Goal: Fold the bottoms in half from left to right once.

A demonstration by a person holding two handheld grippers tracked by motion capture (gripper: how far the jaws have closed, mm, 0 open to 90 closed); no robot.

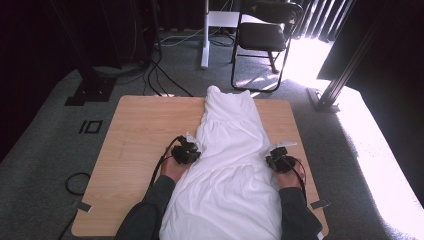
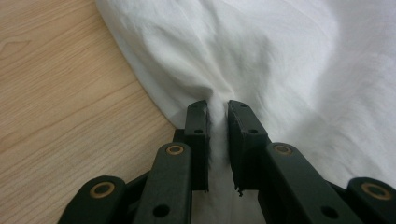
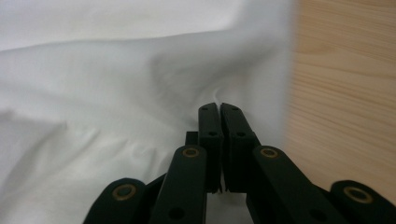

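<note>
White rumpled cloth [image 1: 230,165] — pinched in left gripper [image 2: 218,109], right gripper [image 3: 219,108]

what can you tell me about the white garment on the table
The white garment is soft, thin-looking cloth, wrinkled, lying flat lengthwise on the wooden table, its narrow end far from the person and its wide end hanging off the near edge. The left gripper pinches a bunched fold at one side edge; the right gripper is clamped on the opposite edge.

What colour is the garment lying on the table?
Plain white garment, no pattern; the high view shows it best.
</note>
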